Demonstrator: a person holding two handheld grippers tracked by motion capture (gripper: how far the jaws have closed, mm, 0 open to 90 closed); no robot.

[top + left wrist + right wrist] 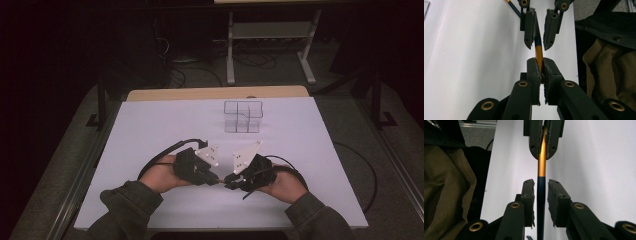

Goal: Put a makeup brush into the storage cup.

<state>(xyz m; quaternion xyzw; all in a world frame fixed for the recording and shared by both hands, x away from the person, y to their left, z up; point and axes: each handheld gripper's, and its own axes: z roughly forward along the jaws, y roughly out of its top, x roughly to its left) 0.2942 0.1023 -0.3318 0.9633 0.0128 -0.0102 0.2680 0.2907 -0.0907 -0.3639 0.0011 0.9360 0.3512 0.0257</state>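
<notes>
Your two grippers meet tip to tip in the lower middle of the high view, above the white table [150, 125], with a pen [220, 178] spanning the short gap between them. Your left gripper [216, 180] sits just left of centre there, your right gripper [227, 182] just right of it, and your hands come in from the bottom corners in olive sleeves.

In the left gripper view, your left gripper [541, 75] rises from the bottom of the frame with its jaws pinched tight on the gold end of the pen [538, 51], which runs straight up the middle. At the top of that frame your right gripper [538, 43] points back down at you, its jaws standing a little apart on either side of the pen's dark blue part, not pressing on it.

In the right gripper view, your right gripper [541, 187] comes up from the bottom centre with a narrow gap between its jaws; the blue shaft of the pen [541, 182] passes between them with daylight on both sides. At the top centre your left gripper [543, 155] clamps the gold section.

A clear plastic organizer [243, 116] with several compartments stands on the table in the upper middle of the high view, well apart from your hands.
</notes>
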